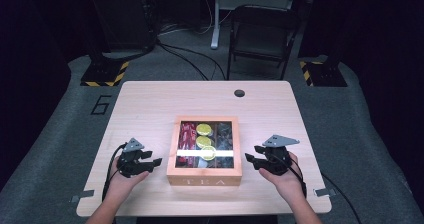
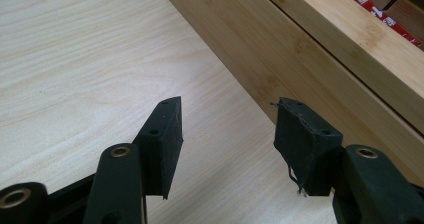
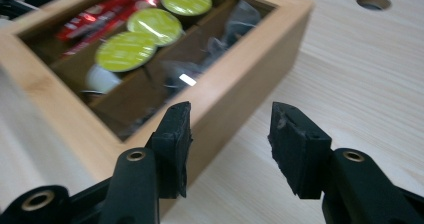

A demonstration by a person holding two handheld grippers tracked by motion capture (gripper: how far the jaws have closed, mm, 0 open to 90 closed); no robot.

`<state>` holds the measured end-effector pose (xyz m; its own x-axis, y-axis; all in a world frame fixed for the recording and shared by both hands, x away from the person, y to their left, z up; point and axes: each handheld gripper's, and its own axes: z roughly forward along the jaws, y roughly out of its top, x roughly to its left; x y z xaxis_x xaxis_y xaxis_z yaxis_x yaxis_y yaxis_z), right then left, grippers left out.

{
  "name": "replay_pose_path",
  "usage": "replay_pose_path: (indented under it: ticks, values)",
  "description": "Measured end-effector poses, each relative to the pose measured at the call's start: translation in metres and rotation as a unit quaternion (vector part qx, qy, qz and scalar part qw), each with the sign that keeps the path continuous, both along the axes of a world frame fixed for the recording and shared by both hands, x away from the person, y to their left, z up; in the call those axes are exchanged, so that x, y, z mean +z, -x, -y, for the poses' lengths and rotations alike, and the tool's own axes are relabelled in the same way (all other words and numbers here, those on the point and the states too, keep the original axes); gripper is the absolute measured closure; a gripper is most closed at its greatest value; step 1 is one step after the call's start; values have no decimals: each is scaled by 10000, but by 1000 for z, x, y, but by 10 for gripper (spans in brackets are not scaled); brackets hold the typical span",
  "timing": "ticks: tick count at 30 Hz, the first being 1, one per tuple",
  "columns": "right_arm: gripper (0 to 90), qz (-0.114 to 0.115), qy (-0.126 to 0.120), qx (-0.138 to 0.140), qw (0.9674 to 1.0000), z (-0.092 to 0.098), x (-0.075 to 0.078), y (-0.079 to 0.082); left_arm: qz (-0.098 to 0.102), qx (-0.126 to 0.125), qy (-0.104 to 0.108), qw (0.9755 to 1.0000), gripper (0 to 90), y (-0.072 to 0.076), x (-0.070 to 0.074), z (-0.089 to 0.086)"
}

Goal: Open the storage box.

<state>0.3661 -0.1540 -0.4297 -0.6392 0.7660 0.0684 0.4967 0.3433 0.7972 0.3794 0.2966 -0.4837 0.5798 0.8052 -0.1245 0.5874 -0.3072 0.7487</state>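
Right now I have a gripper in each hand, one on either side of the wooden tea box (image 1: pixel 204 176) that sits in the middle of the table (image 1: pixel 150 99), its front face toward me and its glass lid shut. Through the lid I see red sachets (image 1: pixel 188 134) on the left, a row of lime-topped pods (image 1: pixel 205 141) down the middle and dark packets on the right.

My left gripper (image 1: pixel 156 161) rests low beside the box's left wall, jaws pointing inward at it. In the left gripper view those jaws stand apart with only bare table between them, and the box wall (image 2: pixel 300 64) runs slantwise just beyond the tips, the seam under the lid clear to see. Nothing is pinched.

My right gripper (image 1: pixel 248 157) faces the box's right wall from the other side. In the right gripper view its jaws are also spread, holding nothing, and the near corner of the box (image 3: pixel 240 69) lies just past the left pad (image 3: pixel 172 134), a little off to that side rather than square between the pads.

So the box lies straight inward from both hands, and they look about equally near. I judge the next move turns on that seam: each set of jaws must meet the lid's edge rather than the wall below. The right gripper would want to shift toward the box first.
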Motion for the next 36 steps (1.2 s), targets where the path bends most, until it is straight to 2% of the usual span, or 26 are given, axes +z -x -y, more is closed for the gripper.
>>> replay_pose_path:
  ticks: [3, 5, 7, 9, 13, 15, 18, 20, 27, 36]
  values:
    - [510, 70, -101, 137, 9998, -5, 3, 10, -30, -15, -48, 10000, 443, 0, 0, -2]
    - [510, 17, -167, 261, 9995, -7, 1, 15, -34, 8, -56, 10000, 443, -1, 0, -2]
    - [510, 98, -142, 367, 9992, -9, -2, 20, -7, 49, -46, 10000, 437, -1, -1, -2]
    - [508, 87, -227, 449, 9987, -11, -5, 25, 9, 81, -49, 10000, 431, -2, -2, -3]
    - [451, 71, -334, 568, 9978, -13, -13, 30, -43, 74, -42, 10000, 427, -4, -3, -4]
    - [405, 43, -260, 653, 9975, -14, -18, 31, -74, 95, -44, 9999, 425, -4, -3, -4]
    - [391, 50, -88, 728, 9973, -16, -23, 32, -68, 125, -32, 9999, 421, -5, -4, -6]
    - [387, -32, -104, 757, 9971, -17, -25, 32, -69, 162, 8, 9998, 416, -5, -4, -7]
    - [382, -74, -42, 951, 9954, -19, -33, 33, -80, 264, 97, 9996, 412, -6, -5, -10]
    - [390, -148, 101, 993, 9949, -21, -42, 32, -75, 250, 82, 9996, 412, -6, -5, -10]
